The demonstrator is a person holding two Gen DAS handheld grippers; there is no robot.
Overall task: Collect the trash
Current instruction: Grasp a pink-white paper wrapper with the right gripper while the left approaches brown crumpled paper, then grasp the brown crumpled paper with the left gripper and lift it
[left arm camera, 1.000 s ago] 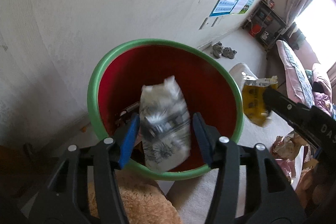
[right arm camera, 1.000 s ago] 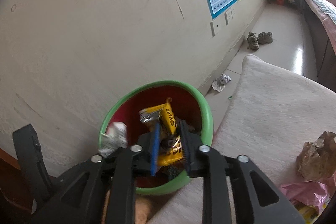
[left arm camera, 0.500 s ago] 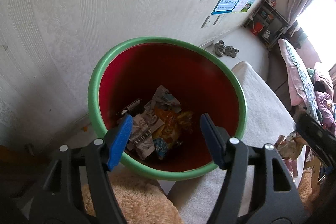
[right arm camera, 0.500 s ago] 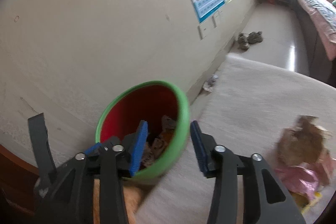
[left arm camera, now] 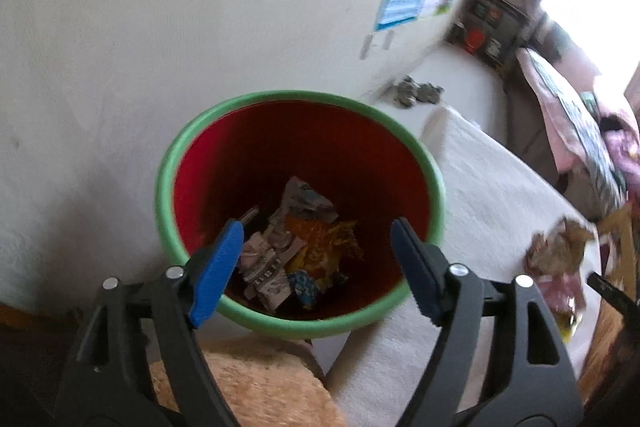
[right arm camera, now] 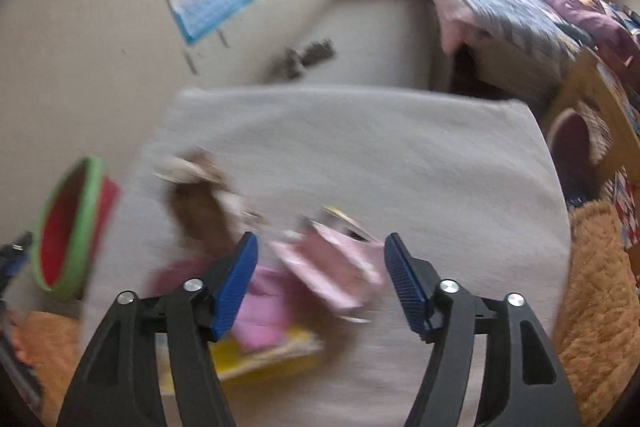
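The left gripper (left arm camera: 316, 267) hovered over the red bin (left arm camera: 192, 163), jaws opening and empty, wrappers (left arm camera: 296, 251) lying inside. The right gripper (right arm camera: 320, 283), likewise empty and opening, pointed at remaining trash (right arm camera: 320, 267) on the table (right arm camera: 400, 155), apparently readied for collection.

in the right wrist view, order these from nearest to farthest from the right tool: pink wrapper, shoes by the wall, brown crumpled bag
From the right tool:
1. Pink wrapper, on the cloth straight ahead between the opening, empty jaws.
2. Brown crumpled bag, further up the cloth, to the left.
3. Shoes, on the floor by the far wall.
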